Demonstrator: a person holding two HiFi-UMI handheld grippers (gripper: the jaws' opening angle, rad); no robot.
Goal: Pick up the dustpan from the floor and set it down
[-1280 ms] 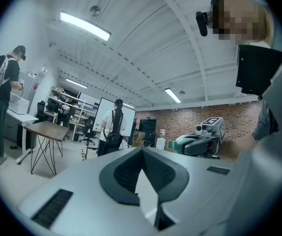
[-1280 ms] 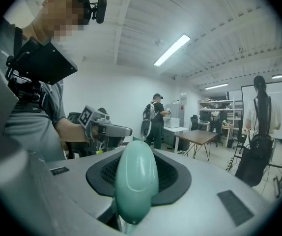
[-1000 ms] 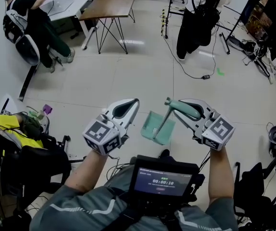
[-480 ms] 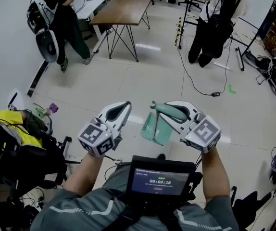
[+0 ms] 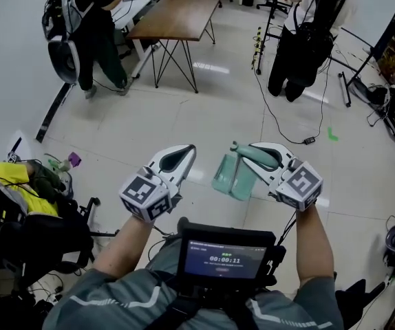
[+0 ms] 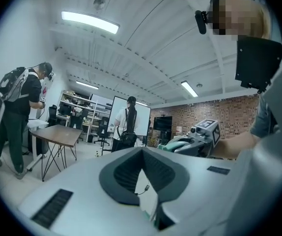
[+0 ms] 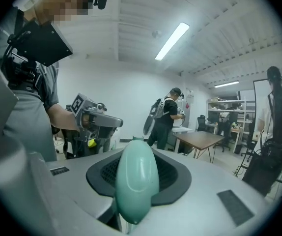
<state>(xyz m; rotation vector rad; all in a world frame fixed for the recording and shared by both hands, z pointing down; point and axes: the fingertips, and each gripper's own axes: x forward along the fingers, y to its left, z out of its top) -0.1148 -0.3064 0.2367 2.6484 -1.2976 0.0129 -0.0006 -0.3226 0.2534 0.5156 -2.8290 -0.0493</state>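
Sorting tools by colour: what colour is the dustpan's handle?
The dustpan handle is pale mint green, clearest in the right gripper view.

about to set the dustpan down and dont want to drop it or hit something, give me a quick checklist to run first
1. Grip: the right gripper has its jaws closed on the dustpan by its green handle. Ok.
2. Clearance: the dustpan hangs below the gripper, off the floor. Ok.
3. Landing spot: the tile right ahead of the dustpan is bare. Ok.
4. Left gripper: jaws together, nothing between them, apart from the dustpan. Ok.
5. Bystanders: one person and another person stand far off by the table. Ok.
6. Whether the pan's lip will meet the floor flat: cannot tell.
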